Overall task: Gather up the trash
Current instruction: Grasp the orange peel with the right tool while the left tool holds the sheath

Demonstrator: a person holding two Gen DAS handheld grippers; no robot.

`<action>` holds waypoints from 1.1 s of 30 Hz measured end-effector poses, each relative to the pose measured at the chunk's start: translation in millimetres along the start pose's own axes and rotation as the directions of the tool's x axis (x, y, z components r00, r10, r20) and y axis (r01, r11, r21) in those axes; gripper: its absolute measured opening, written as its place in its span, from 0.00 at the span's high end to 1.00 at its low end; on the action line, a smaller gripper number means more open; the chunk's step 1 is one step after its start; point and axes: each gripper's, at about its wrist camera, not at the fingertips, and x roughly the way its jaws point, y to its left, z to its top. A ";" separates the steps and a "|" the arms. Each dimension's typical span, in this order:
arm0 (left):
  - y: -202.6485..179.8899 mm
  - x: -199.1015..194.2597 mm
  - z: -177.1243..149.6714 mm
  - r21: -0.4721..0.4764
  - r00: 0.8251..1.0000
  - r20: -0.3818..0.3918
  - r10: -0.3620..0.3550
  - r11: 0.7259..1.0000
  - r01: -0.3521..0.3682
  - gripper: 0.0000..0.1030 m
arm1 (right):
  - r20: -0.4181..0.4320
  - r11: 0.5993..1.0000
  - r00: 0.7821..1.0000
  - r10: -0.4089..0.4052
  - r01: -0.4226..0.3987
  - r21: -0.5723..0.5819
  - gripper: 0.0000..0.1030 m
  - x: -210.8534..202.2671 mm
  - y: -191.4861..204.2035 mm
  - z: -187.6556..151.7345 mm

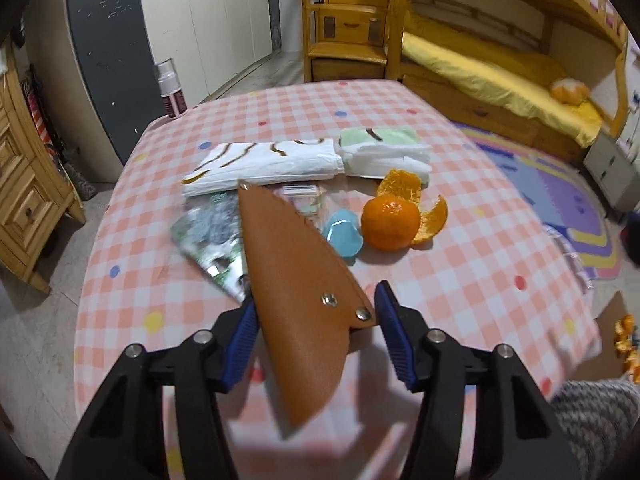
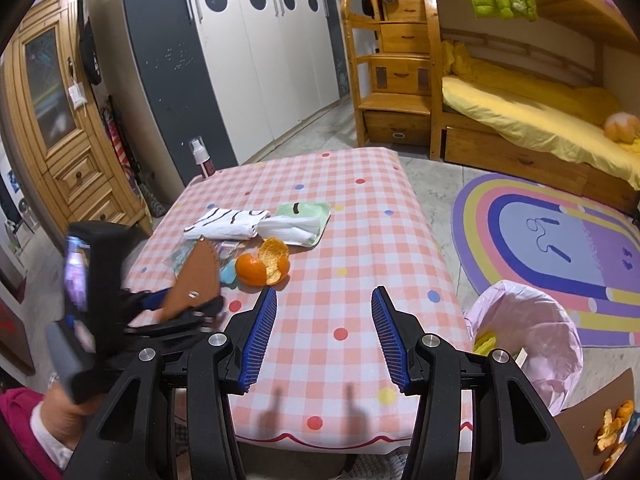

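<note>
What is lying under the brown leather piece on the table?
Under the brown leather piece a crinkled silver wrapper, a clear plastic package and a light blue piece stick out. Their covered parts, and anything fully beneath, cannot be seen.

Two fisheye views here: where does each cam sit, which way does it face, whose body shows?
Left wrist: on the left tool, facing along the checkered table; brown leather sheath sits between its fingers.
Right wrist: on the right tool, higher, same heading; shows the left tool, person's hand, pink-lined bin.
Shared: tangerine, peel, sheath.
</note>
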 end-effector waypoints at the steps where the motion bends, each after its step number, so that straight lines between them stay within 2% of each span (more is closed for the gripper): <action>1: 5.5 -7.2 -2.2 -0.014 1.000 0.006 -0.015 1.000 0.015 0.66 | -0.006 1.000 1.000 0.004 -0.004 -0.003 0.48 2.1 1.1 -0.2; 2: 10.2 -12.7 -4.1 -0.026 0.999 0.007 -0.034 0.999 0.034 0.87 | -0.017 1.000 1.000 0.009 -0.010 -0.008 0.44 6.9 3.6 -1.3; 3: 14.6 -16.4 -5.8 -0.036 0.999 0.007 -0.039 0.999 0.039 0.90 | -0.025 1.000 1.000 0.014 -0.014 -0.010 0.43 10.4 4.6 -1.9; 7: 28.6 -20.4 -11.7 -0.044 0.999 0.000 -0.050 0.998 0.050 0.90 | -0.065 0.999 0.997 0.037 -0.038 -0.016 0.43 24.8 11.5 -5.3; 9: 33.0 -20.6 -16.0 -0.048 0.999 -0.003 -0.053 0.997 0.053 0.83 | -0.072 0.999 0.996 0.043 -0.045 -0.027 0.43 28.0 14.7 -6.4; 10: 35.1 -21.2 -18.0 -0.052 0.998 -0.001 -0.057 0.997 0.057 0.70 | -0.071 0.998 0.996 0.045 -0.047 -0.029 0.42 28.4 14.8 -6.5; 11: 36.6 -22.8 -19.8 -0.054 0.998 0.007 -0.063 0.997 0.063 0.53 | -0.072 0.998 0.996 0.045 -0.047 -0.032 0.41 29.8 14.9 -6.7; 13: 36.4 -27.4 -21.5 -0.042 0.998 0.038 -0.056 0.997 0.058 0.45 | -0.076 0.998 0.996 0.047 -0.049 -0.025 0.41 33.1 13.1 -6.7; 16: 32.2 -26.9 -20.5 -0.010 0.997 0.046 -0.055 0.998 0.055 0.44 | -0.075 0.997 0.994 0.074 -0.074 0.008 0.41 40.6 8.8 -4.9; 19: 35.3 -22.6 -19.4 -0.021 0.998 0.035 -0.050 0.998 0.051 0.44 | -0.075 0.995 0.992 0.099 -0.096 0.041 0.41 51.1 5.1 -3.6; 21: 39.7 -20.9 -18.8 -0.038 0.999 0.028 -0.043 0.998 0.044 0.40 | -0.071 0.994 0.992 0.102 -0.099 0.046 0.41 53.6 5.6 -4.2; 23: 43.0 -23.7 -18.4 -0.038 0.999 0.042 -0.025 0.999 0.026 0.28 | -0.071 0.994 0.992 0.103 -0.100 0.045 0.41 55.0 6.5 -5.0; 27: 45.2 -28.2 -13.8 -0.011 0.997 0.080 -0.005 1.000 0.006 0.21 | -0.069 0.993 0.992 0.108 -0.104 0.064 0.41 56.6 3.7 -4.9; 30: 46.1 -14.2 -3.3 0.008 0.998 0.060 -0.011 1.000 0.011 0.21 | -0.061 0.993 0.993 0.099 -0.094 0.077 0.41 56.0 1.9 -4.9; 31: 48.0 -7.5 -0.9 0.000 0.999 0.038 -0.017 1.000 0.017 0.26 | -0.059 0.993 0.994 0.096 -0.091 0.078 0.41 55.5 1.2 -4.9; 32: 49.8 -3.4 -0.5 -0.010 0.999 0.023 -0.030 0.999 0.030 0.37 | -0.056 0.993 0.994 0.093 -0.088 0.081 0.41 54.8 0.6 -5.1; 33: 51.4 0.3 -0.3 -0.021 0.999 0.008 -0.043 0.999 0.043 0.39 | -0.055 0.993 0.994 0.091 -0.086 0.082 0.41 54.3 -0.5 -5.2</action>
